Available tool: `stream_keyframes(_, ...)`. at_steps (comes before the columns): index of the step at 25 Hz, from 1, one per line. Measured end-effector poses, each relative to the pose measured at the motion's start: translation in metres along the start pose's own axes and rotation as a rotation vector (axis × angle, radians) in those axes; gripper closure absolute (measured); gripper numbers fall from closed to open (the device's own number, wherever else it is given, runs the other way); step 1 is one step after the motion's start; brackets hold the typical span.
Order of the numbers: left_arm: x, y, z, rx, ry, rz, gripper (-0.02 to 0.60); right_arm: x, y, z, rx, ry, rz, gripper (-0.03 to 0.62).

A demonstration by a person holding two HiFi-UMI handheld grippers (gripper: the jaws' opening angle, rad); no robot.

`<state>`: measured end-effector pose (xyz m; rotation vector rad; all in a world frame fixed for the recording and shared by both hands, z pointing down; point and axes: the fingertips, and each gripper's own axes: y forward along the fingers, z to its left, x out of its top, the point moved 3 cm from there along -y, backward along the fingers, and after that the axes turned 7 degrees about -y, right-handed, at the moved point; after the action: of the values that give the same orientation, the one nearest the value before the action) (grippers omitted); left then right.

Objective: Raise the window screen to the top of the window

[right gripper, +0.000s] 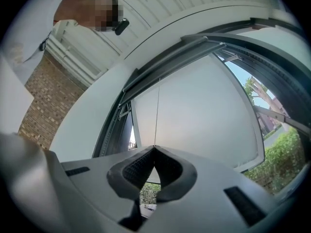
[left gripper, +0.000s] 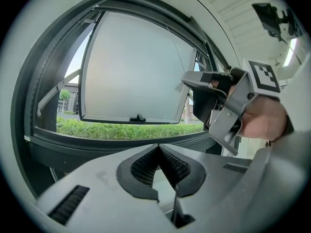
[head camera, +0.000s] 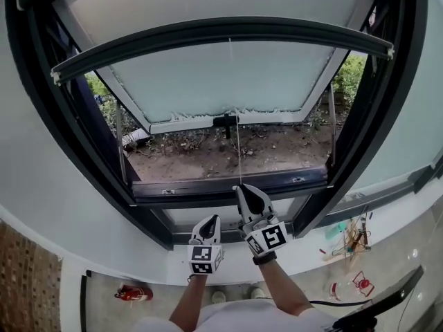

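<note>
The right tongs pinch the thin cord below the screen bar, probably to steer it upward; the left tongs rest closed, empty.

1. The opening between the screen bar and the sill is free to reach through.
2. A thin cord hangs down its middle.
3. Outside, the tilted pane and side stays block the way.

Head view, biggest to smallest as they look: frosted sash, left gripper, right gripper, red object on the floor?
Frosted sash
Right gripper and left gripper: too alike, at different nearness, unranked
Red object on the floor
</note>
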<state>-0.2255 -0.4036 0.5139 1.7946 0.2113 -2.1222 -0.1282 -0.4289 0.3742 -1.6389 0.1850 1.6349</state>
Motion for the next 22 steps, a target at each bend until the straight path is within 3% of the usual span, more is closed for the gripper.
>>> stream_keyframes(9,-0.006,-0.002,0.005,0.011,-0.001,0.017,0.58,0.056,0.029,0.014,0.081,0.042,-0.122,0.592)
stream_keyframes(22,-0.007,0.0,0.002,0.0,0.003,0.026,0.58,0.159,0.053,-0.008,0.096,0.091,-0.339,0.592)
